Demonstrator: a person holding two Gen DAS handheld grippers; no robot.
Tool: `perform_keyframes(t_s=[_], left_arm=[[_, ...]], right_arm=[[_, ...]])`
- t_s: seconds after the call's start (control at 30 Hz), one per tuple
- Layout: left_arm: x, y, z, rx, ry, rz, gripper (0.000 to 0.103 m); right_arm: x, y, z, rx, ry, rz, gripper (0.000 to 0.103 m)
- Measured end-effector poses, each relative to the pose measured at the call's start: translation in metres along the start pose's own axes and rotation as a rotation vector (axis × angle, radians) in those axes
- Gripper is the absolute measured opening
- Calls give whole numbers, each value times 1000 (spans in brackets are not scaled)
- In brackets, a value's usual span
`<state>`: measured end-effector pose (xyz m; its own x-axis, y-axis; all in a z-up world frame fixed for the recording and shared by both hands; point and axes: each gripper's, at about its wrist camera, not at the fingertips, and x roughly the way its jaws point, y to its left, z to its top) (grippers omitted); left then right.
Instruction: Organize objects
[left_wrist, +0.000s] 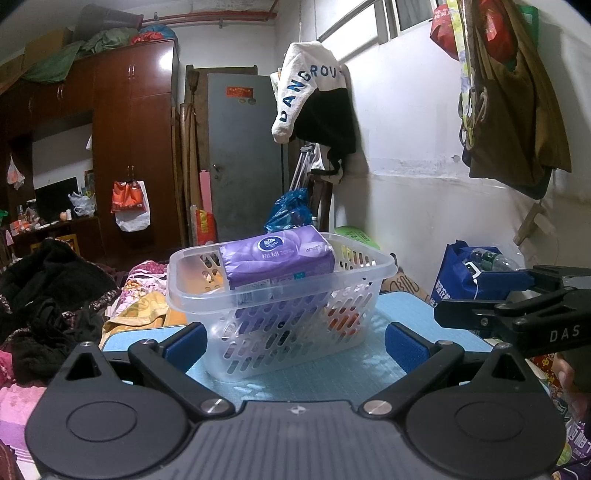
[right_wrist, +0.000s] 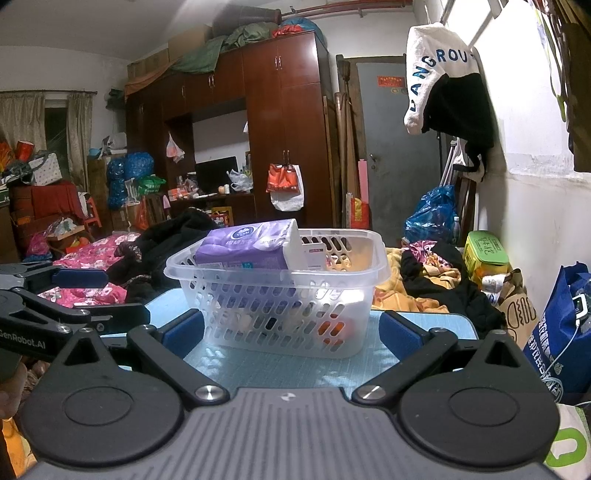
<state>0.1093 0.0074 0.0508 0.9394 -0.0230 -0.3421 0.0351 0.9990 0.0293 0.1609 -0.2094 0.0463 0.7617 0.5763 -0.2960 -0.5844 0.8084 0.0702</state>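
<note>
A clear plastic basket (left_wrist: 280, 314) stands on a light blue table mat (left_wrist: 332, 376). A purple tissue pack (left_wrist: 277, 260) lies on top inside it, with orange items dimly visible lower down. In the right wrist view the basket (right_wrist: 280, 306) holds the tissue pack (right_wrist: 247, 247) and a small white box (right_wrist: 314, 254). My left gripper (left_wrist: 295, 345) is open and empty, just short of the basket. My right gripper (right_wrist: 291, 332) is open and empty, also just in front of the basket. Each gripper shows at the edge of the other's view.
A bed with piled clothes (right_wrist: 155, 251) and floral bedding (right_wrist: 92, 254) lies to the left. A blue shopping bag (right_wrist: 565, 332) and a green box (right_wrist: 485, 251) sit at the right by the wall. A jacket (left_wrist: 314, 99) hangs above.
</note>
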Motion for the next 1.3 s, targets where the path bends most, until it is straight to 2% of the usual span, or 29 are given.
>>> perform_keyframes(t_s=[1.3], left_arm=[[7, -3, -5, -1, 11, -10, 103]], right_arm=[[0, 1, -1, -2, 5, 1, 103]])
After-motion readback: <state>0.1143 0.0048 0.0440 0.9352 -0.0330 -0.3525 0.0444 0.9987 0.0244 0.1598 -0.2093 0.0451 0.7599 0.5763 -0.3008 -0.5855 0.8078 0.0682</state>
